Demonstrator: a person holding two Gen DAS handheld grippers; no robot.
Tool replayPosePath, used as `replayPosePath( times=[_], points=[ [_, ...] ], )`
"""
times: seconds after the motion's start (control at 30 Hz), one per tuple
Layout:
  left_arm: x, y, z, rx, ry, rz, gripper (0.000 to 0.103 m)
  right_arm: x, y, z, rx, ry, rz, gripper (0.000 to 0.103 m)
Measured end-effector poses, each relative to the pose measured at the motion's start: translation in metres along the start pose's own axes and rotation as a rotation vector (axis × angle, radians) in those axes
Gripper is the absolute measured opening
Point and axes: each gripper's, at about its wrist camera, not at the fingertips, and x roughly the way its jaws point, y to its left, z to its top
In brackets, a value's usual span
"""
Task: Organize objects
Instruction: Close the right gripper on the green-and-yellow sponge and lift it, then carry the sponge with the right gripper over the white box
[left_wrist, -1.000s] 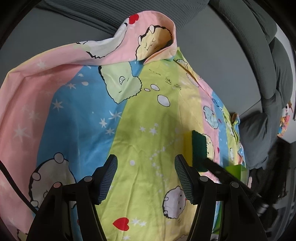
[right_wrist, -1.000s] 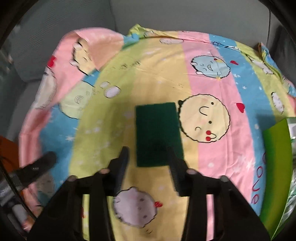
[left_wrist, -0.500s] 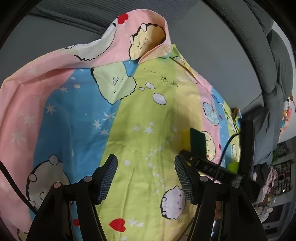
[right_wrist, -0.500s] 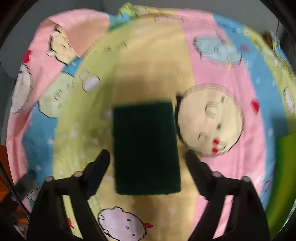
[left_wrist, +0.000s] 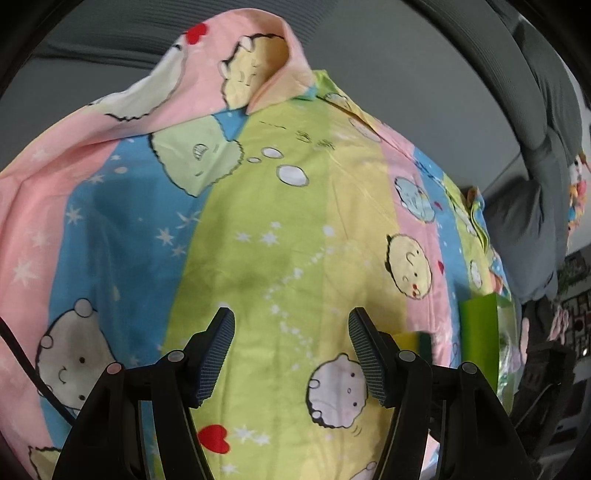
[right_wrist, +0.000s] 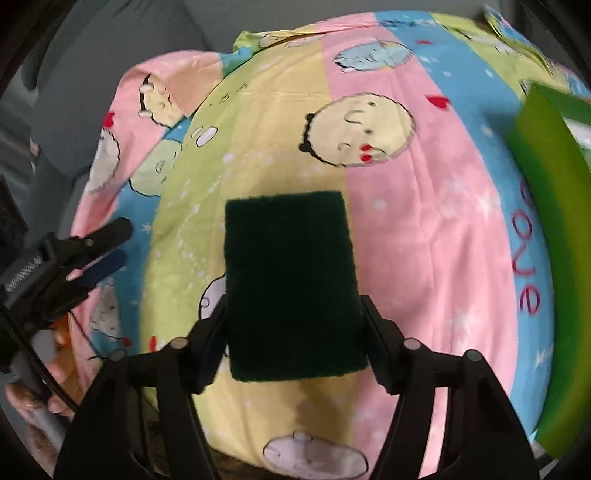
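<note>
Open left tool (left_wrist: 291, 343) above cartoon sheet (left_wrist: 229, 229)

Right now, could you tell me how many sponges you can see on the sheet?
1: the sponge sits between the right tool's fingers, over the sheet's yellow stripe. Others could be hidden behind the green box.

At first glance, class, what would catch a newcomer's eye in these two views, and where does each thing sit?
The bright cartoon-printed striped cloth fills both views, draped over the grey sofa. At the centre of the right wrist view, the dark green rectangular scouring sponge sits clamped in the right gripper. A vivid green box stands at the cloth's right edge, while the left gripper hangs open and empty over the cloth.
</note>
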Motion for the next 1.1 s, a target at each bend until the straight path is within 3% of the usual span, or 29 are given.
replayPosePath(
  times=[0.03,0.2,0.3,0.33,0.4,0.47,0.53,0.7,0.87,0.97,1.1],
  points=[
    [0.001,-0.004,-0.002,0.01,0.003,0.001,0.064,0.0,-0.001,-0.001,0.008,-0.004,0.016,0.079],
    [0.011,-0.019,-0.01,0.043,0.038,-0.023,0.064,-0.013,-0.008,0.0,0.025,-0.08,-0.018,0.079],
    [0.019,-0.028,-0.013,0.055,0.078,-0.056,0.064,-0.028,-0.018,0.004,0.052,-0.14,0.052,0.079],
    [0.023,-0.033,-0.016,0.065,0.099,-0.074,0.064,-0.031,-0.022,0.005,0.063,-0.163,0.079,0.076],
    [0.027,-0.042,-0.022,0.086,0.129,-0.096,0.064,-0.035,-0.033,0.008,0.097,-0.192,0.114,0.06],
    [0.031,-0.053,-0.03,0.117,0.159,-0.121,0.064,-0.03,-0.044,0.01,0.14,-0.18,0.148,0.045],
    [0.037,-0.065,-0.039,0.163,0.196,-0.126,0.064,-0.021,-0.054,0.012,0.184,-0.14,0.192,0.04],
    [0.052,-0.083,-0.055,0.235,0.248,-0.096,0.064,-0.012,-0.061,0.013,0.214,-0.099,0.238,0.042],
    [0.069,-0.094,-0.066,0.255,0.31,-0.114,0.064,0.005,-0.058,0.01,0.211,-0.019,0.269,0.042],
    [0.071,-0.103,-0.07,0.28,0.29,-0.11,0.064,0.014,-0.053,0.008,0.189,0.012,0.244,0.042],
    [0.065,-0.114,-0.073,0.3,0.267,-0.145,0.063,0.01,-0.054,0.008,0.191,-0.009,0.256,0.041]
  ],
)
